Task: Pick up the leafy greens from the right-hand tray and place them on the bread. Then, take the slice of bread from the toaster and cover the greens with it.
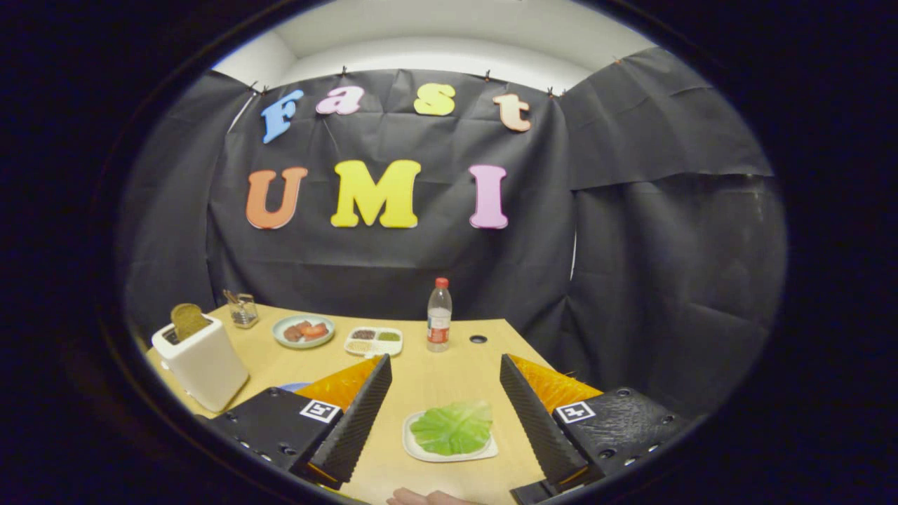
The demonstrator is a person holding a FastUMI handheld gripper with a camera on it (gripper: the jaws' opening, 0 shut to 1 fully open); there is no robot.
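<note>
The leafy greens [454,426] lie flat on a small white tray [417,449] on the wooden table, between my two fingers and low down near their bases. My gripper [445,365] is open above the table, its ribbed black fingers [365,407] wide apart with nothing between the pads. A white toaster [203,361] stands off to the left of the left finger, with a brown slice of bread [188,320] sticking up out of its slot. A blue plate edge [293,386] peeks out behind the left finger; what lies on it is hidden.
Beyond the fingers stand a clear bottle with a red cap [439,315], a white divided dish [374,341], a pale plate with red pieces [303,331] and a small glass holder [243,309]. A hand [428,497] shows at the table's near edge.
</note>
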